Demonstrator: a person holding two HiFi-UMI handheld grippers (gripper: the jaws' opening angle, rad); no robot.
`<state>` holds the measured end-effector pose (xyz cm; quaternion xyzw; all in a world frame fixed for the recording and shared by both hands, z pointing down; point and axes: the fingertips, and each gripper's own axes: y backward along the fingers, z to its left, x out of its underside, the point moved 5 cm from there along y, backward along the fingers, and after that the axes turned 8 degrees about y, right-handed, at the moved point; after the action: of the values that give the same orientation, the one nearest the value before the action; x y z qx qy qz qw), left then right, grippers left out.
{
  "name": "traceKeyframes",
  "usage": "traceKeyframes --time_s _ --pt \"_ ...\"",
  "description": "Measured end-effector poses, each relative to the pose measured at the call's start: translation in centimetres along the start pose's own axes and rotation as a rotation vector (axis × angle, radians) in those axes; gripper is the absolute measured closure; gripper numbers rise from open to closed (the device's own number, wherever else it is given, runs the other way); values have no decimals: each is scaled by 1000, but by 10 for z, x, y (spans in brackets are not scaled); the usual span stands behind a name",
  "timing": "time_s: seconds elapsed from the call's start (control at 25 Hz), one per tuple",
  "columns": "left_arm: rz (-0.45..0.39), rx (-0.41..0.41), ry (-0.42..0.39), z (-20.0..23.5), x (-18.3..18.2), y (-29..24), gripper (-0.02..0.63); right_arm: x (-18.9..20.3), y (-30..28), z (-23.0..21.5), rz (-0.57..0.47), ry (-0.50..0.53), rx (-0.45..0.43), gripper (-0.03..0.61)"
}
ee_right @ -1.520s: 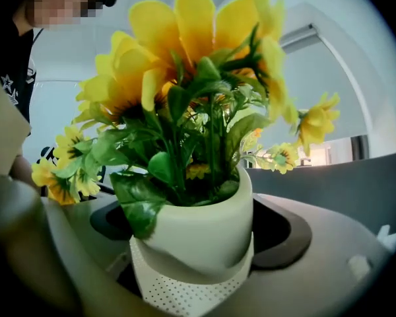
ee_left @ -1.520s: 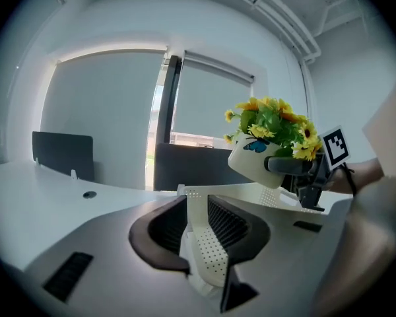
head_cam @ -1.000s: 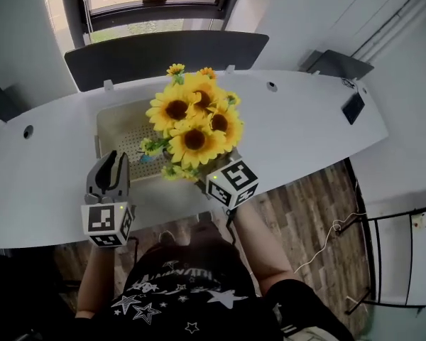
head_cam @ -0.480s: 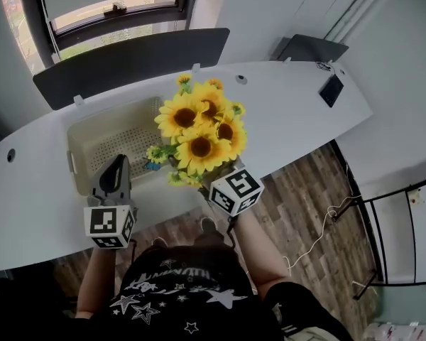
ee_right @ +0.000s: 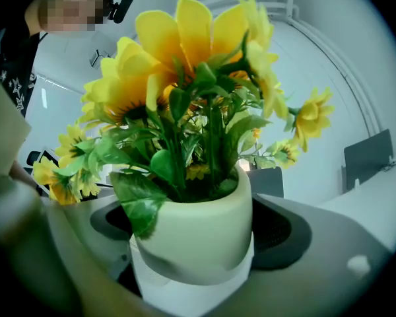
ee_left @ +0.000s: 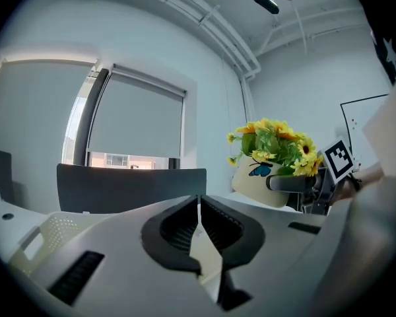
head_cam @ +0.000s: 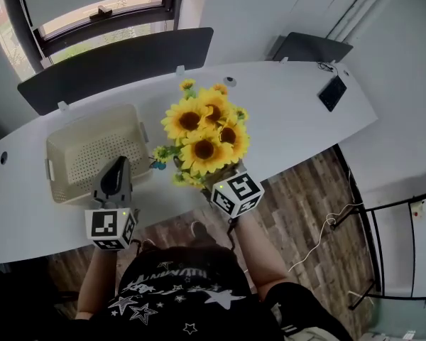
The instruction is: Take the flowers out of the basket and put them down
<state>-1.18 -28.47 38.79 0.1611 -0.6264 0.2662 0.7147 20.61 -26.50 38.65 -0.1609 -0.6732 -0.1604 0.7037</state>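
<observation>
A bunch of yellow sunflowers [head_cam: 202, 130] stands in a cream pot [ee_right: 198, 236] with a blue butterfly on its side. My right gripper [ee_right: 199, 243] is shut on the pot, one jaw on each side. In the head view the blooms hide the jaws and only the gripper's marker cube [head_cam: 236, 194] shows. The pot hangs to the right of the cream perforated basket [head_cam: 64, 190], near the table's front edge. The basket holds nothing. My left gripper [head_cam: 116, 165] hovers at the basket's front right corner; its jaws are closing with nothing between them, the tips nearly touching [ee_left: 198, 200].
The long white table [head_cam: 291, 130] curves from left to right. A dark phone [head_cam: 332, 92] lies at its far right end. A black panel [head_cam: 113, 66] stands behind the table under a window. Wooden floor lies beyond the table's front edge.
The flowers have moved right, from over the basket to beside it. The left gripper's jaws have closed from wide apart to nearly touching.
</observation>
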Motion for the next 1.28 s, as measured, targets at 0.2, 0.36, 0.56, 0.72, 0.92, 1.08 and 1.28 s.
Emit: traceKeyframes --time_s 0.2,0.36,0.56,0.72,0.92,1.08,1.28 --pt "0 10 -4 -40 13 -25 592 15 18 -36 -4 -20 -22 71" --pt "6 5 5 -66 21 -41 593 29 26 -62 2 -38 -45 71" --pt "14 -19 49 -90 38 -60 592 56 35 -89 43 -73 -93 71" --pt "35 -51 67 -98 56 -73 592 80 38 -104 87 -104 -129 71" --pt "52 -75 121 -108 73 -87 593 109 42 -118 154 -103 -160 71" --pt "74 -90 117 -114 83 -92 592 131 42 -121 200 -109 -181 71" --pt "108 -117 127 -116 94 -89 592 157 41 -115 256 -142 -209 72"
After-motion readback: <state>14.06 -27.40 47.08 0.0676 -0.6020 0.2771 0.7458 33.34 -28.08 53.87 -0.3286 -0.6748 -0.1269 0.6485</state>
